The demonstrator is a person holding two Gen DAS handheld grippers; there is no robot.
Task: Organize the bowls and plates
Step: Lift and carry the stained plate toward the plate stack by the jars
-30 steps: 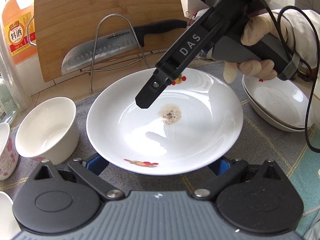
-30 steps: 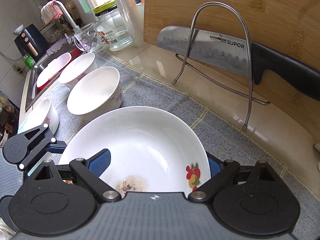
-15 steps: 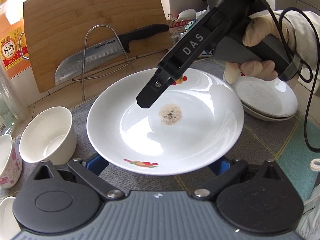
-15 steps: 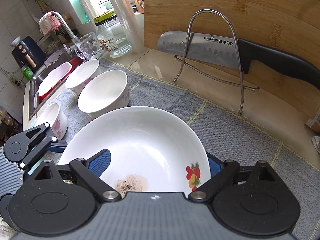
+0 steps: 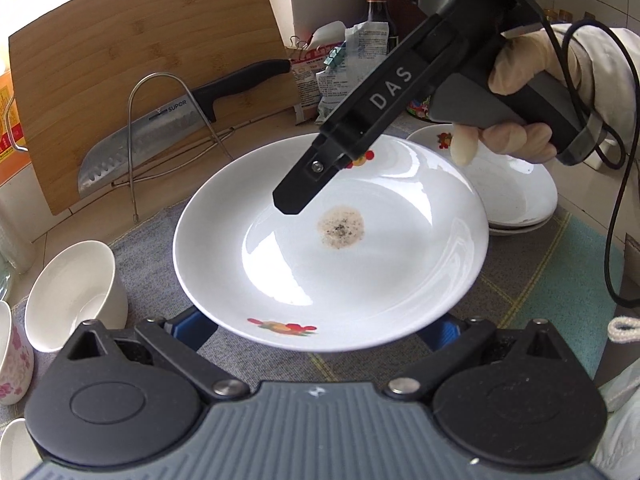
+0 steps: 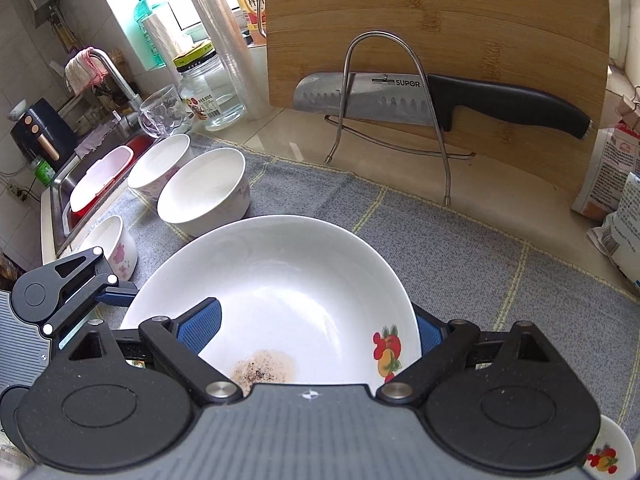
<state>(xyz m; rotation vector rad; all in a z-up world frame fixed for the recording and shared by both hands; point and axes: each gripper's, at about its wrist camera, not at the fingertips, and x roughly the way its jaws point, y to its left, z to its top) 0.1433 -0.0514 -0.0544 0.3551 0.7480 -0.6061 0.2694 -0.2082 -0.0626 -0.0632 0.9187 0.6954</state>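
Both grippers are gripping one dirty white plate across its width, above the grey mat: left gripper wide on it, right gripper wide on it too. Stacked plates are sitting just beside.

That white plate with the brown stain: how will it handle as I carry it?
The plate looks glazed and glossy, so probably slippery against the pads. It seems ceramic: stiff, likely chips if bumped. The stain looks dried, unlikely to run.

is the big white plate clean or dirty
Dirty: the plate has a brownish patch with dark specks near its middle; the rest looks clean and glossy.
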